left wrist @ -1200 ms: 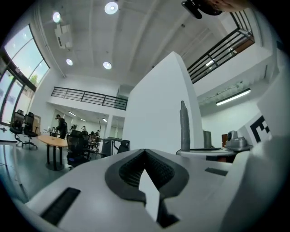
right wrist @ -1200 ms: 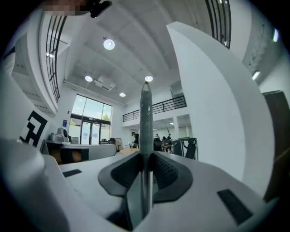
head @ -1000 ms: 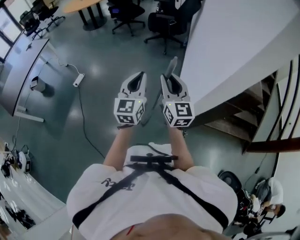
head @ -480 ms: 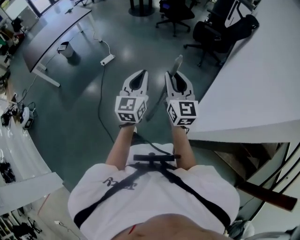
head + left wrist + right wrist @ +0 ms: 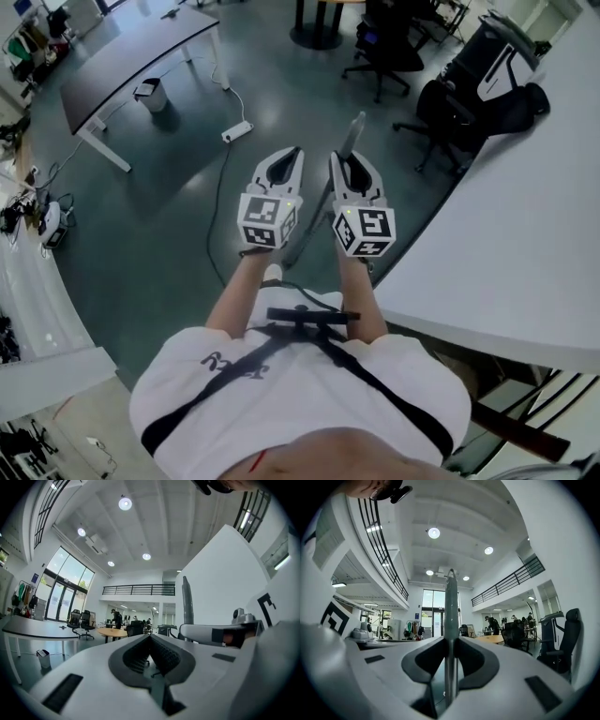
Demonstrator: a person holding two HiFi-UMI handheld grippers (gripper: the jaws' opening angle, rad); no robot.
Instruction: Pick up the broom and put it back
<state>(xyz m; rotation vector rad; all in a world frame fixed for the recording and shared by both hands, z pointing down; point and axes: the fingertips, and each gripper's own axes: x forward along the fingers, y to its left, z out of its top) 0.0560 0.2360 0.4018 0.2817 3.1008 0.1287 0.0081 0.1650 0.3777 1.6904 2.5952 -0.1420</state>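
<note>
One broom handle [image 5: 451,603] sits clamped in the right gripper [image 5: 450,641] — its view confirms.

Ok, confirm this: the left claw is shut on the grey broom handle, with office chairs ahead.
Wrong claw. The right claw is shut on the grey broom handle, as the right gripper view shows. The left claw is shut with nothing in it. The office chairs do stand ahead.

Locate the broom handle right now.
The broom handle is clamped in the right gripper, centre of the right gripper view, just right of the left gripper.
</note>
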